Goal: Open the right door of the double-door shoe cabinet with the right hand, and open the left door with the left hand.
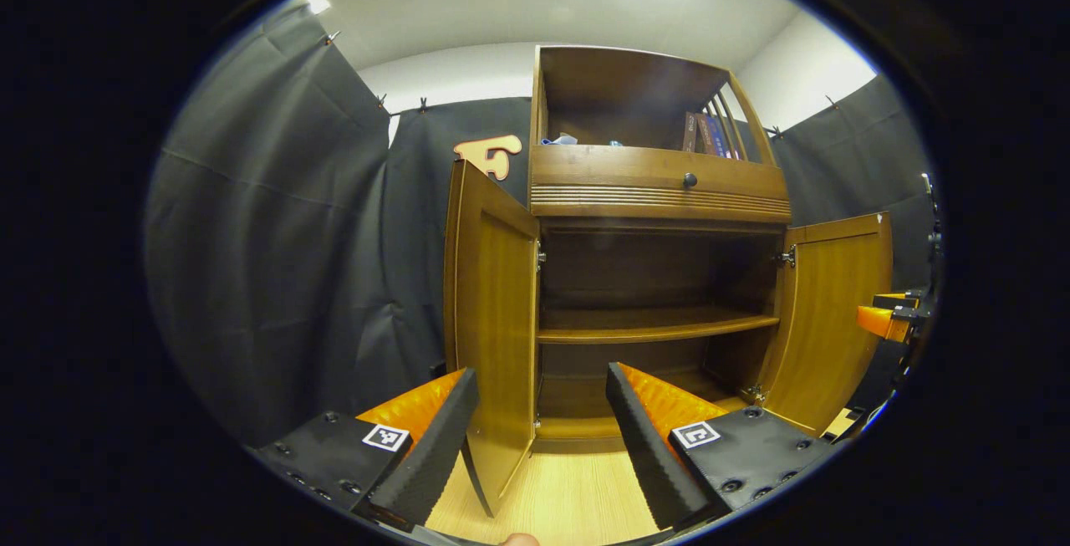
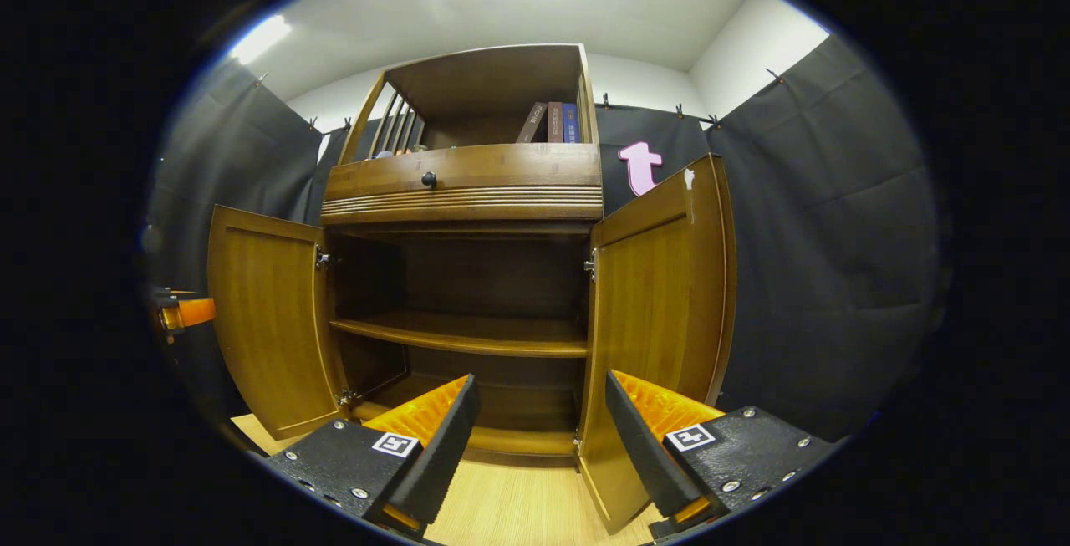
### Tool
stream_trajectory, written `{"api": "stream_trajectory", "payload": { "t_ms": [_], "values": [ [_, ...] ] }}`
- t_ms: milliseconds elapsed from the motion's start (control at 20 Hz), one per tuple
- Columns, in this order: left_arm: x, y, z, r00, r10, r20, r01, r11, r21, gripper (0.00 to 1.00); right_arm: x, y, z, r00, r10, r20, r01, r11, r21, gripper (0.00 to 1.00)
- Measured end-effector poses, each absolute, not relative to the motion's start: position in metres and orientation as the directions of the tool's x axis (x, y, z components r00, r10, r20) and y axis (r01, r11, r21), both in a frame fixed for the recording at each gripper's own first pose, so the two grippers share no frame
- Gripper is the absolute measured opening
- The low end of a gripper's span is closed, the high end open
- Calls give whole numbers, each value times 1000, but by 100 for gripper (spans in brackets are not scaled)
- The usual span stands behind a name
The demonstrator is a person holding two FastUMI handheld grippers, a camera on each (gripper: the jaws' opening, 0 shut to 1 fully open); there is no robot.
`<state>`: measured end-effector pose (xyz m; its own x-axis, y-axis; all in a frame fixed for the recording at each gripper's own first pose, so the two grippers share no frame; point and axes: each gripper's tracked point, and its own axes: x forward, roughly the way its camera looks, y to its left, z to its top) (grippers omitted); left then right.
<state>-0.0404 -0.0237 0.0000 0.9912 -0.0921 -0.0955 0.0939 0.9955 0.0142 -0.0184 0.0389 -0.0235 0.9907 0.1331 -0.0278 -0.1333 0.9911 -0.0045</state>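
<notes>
Both doors of the shoe cabinet stand wide open, and both my tongs are spread apart with nothing between the fingers.

In the left gripper view my left gripper hangs low before the left door, whose free edge falls in the gap between my fingers; I cannot tell whether it touches either pad. In the right gripper view my right gripper sits the same way before the right door. Inside I see one bare wooden shelf over the cabinet's bottom board; above is a drawer with a dark knob, and books lean in the open top compartment. The floor is pale wood-grain, black cloth hangs around the booth, and a white ceiling with a bright light lies overhead.
</notes>
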Motion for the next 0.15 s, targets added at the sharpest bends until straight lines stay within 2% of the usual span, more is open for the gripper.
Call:
{"api": "stream_trajectory", "payload": {
  "t_ms": [150],
  "values": [
    [-40,-25,-1,991,-92,-97,95,995,24,100,-17,40,-27,991,133,-32,-134,991,-9,99]
  ]
}}
